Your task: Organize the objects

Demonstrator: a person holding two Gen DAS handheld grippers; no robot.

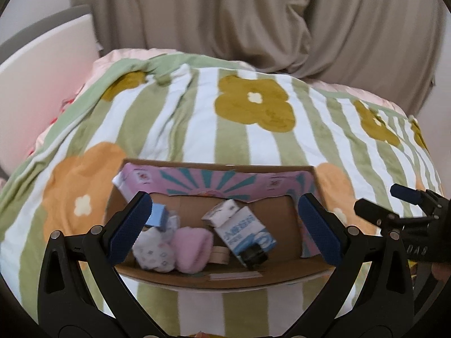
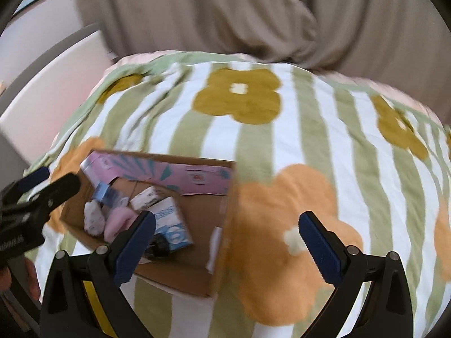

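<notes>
Both grippers' jaws gape empty; only the left gripper frames the box squarely.

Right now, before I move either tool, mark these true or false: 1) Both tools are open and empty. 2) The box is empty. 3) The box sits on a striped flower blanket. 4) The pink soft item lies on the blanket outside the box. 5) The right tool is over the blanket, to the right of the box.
1) True: the left tool and right tool are both spread wide with nothing between the fingers.
2) False: the box holds several things, among them a blue-and-white carton.
3) True: it rests on the blanket.
4) False: the pink soft item is inside the box.
5) True: its view shows mostly blanket, with the box to its left.
</notes>
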